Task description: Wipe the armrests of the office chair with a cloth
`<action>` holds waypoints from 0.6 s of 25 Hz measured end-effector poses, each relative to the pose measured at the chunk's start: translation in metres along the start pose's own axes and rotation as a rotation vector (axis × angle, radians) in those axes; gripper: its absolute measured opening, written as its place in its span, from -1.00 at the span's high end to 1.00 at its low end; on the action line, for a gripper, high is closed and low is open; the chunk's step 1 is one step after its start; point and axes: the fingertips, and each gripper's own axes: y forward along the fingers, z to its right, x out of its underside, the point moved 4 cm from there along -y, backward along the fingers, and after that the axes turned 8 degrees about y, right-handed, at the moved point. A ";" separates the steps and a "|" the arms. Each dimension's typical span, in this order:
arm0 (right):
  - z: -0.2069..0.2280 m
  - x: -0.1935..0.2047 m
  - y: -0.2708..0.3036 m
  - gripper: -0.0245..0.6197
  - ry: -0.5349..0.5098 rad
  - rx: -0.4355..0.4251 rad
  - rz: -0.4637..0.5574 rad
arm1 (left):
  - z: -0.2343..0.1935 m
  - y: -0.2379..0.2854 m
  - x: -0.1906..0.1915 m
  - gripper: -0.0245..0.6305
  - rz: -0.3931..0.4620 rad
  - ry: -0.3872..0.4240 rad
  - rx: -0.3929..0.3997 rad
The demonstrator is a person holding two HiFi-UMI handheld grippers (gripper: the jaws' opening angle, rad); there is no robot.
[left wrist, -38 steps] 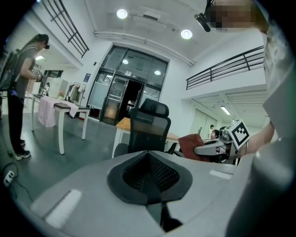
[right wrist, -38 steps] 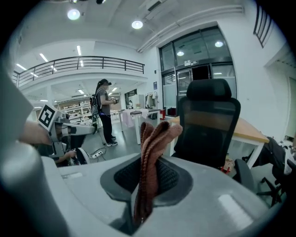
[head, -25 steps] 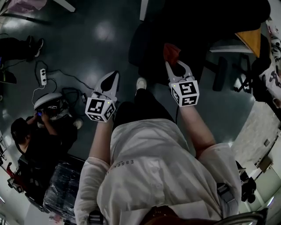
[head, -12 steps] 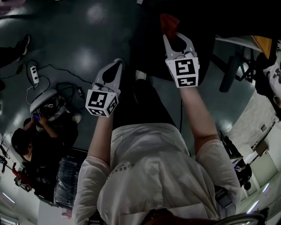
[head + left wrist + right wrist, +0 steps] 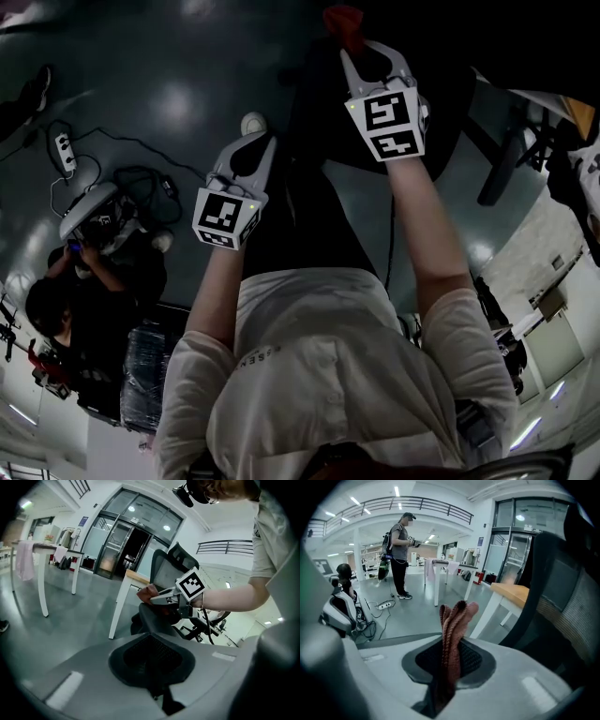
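The black office chair [image 5: 375, 84] fills the top of the head view, with one padded armrest [image 5: 502, 169] out to its right. My right gripper [image 5: 354, 45] reaches over the chair, shut on a red cloth [image 5: 342, 19]. In the right gripper view the cloth [image 5: 454, 620] stands up folded between the jaws, with the chair back [image 5: 562, 588] close on the right. My left gripper [image 5: 265, 139] hangs lower and to the left, shut with nothing in it. The left gripper view shows the cloth [image 5: 149, 592] above a dark part of the chair [image 5: 154, 616].
A person [image 5: 66, 300] crouches on the floor at the left beside a white device [image 5: 89, 211], cables and a power strip [image 5: 61, 145]. Another person [image 5: 400, 550] stands farther off. A wooden-topped white table [image 5: 511, 592] stands by the chair.
Both grippers have moved forward towards the chair. The right one has carried the cloth further over it. The left one followed, still shut on nothing.
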 end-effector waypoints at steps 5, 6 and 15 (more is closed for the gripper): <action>-0.018 0.001 0.003 0.78 -0.018 -0.050 -0.025 | -0.003 -0.005 0.008 0.87 -0.017 -0.024 -0.007; -0.022 0.001 0.001 0.78 -0.023 -0.063 -0.027 | -0.003 -0.006 0.008 0.87 -0.016 -0.027 -0.008; -0.072 0.014 -0.020 0.79 -0.026 -0.165 -0.027 | 0.005 -0.017 0.002 0.87 0.023 -0.001 -0.028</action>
